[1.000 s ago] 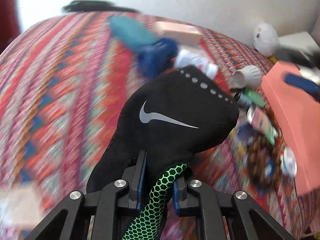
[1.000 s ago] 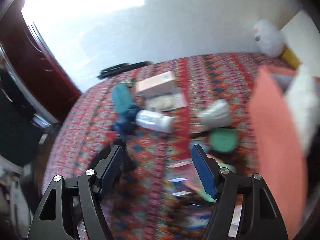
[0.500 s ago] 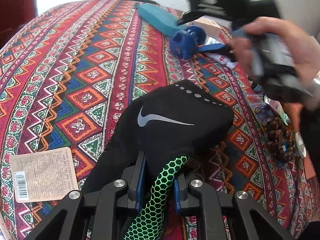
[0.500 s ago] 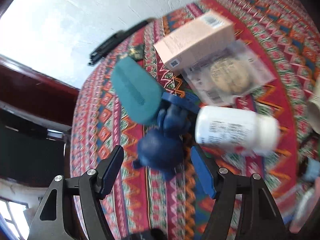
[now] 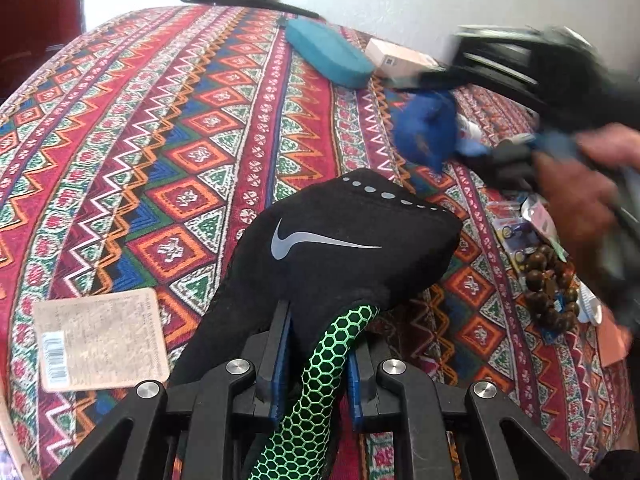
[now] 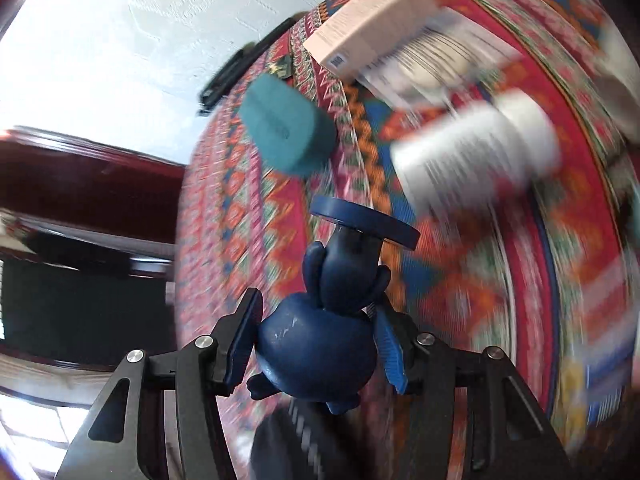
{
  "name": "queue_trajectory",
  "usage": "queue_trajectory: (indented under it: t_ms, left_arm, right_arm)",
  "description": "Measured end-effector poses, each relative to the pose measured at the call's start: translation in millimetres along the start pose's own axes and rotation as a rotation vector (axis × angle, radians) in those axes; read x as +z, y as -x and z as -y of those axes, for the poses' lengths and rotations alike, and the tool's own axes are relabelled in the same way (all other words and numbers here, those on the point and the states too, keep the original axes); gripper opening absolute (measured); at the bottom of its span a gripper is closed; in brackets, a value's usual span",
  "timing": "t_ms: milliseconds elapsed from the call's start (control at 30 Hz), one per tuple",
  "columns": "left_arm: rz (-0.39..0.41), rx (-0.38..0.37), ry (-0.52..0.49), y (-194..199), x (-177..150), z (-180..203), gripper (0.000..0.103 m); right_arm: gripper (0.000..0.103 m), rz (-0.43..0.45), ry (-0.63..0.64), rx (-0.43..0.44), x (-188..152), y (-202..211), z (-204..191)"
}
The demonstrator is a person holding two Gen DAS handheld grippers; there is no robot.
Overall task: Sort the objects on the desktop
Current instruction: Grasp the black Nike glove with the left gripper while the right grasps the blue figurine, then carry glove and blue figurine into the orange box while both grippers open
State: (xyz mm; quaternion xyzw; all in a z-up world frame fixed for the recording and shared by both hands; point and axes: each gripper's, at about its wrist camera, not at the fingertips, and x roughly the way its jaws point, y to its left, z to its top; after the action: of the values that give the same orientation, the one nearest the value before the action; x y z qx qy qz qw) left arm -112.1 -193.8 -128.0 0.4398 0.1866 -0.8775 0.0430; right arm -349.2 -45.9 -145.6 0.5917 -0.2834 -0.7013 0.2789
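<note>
Here the sorting looks barely begun, judging by how much still lies loose on the bench [image 5: 168, 128], which is covered in a red, patterned woven cloth. The left gripper [image 5: 316, 356] has its fingers [image 5: 280, 352] pressed together on a black sports glove with a silver swoosh and green honeycomb trim [image 5: 340, 248], pinching it near the cuff so the body of the glove stands up in front of the camera. The right gripper [image 6: 316, 344] is closing on a dark blue rubbery figurine with a round head and a flat disc base [image 6: 320, 344]: the head sits between the blue pads, which appear to touch it on both sides, though motion blur leaves the firmness of the hold unclear. In the left wrist view that same gripper and the hand [image 5: 580, 184] holding it appear blurred at about two o'clock.

Still unsorted, as far as can be seen: a teal oblong case [image 5: 328, 54] at twelve o'clock, a pale pink cardboard box [image 6: 368, 24] just beyond it, a white plastic bottle [image 6: 472, 152] lying on its side, a flat beige card with a barcode [image 5: 100, 340] at eight o'clock, and a string of brown wooden beads [image 5: 548, 292] at three o'clock. No sorted pile or container is plainly visible, so both held items have yet to reach a destination.
</note>
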Motion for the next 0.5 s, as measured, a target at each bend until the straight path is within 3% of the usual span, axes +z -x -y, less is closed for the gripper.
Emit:
queue_trajectory:
  t_ms: [200,500]
  left_arm:
    - [0.036,-0.028,-0.011,37,-15,10,0.018]
    - [0.034,-0.086,-0.085,87,-65,47,0.018]
  right_arm:
    - [0.057,0.035,0.059,0.071,-72,79,-5]
    - [0.057,0.043,0.155,0.044,-181,178,13]
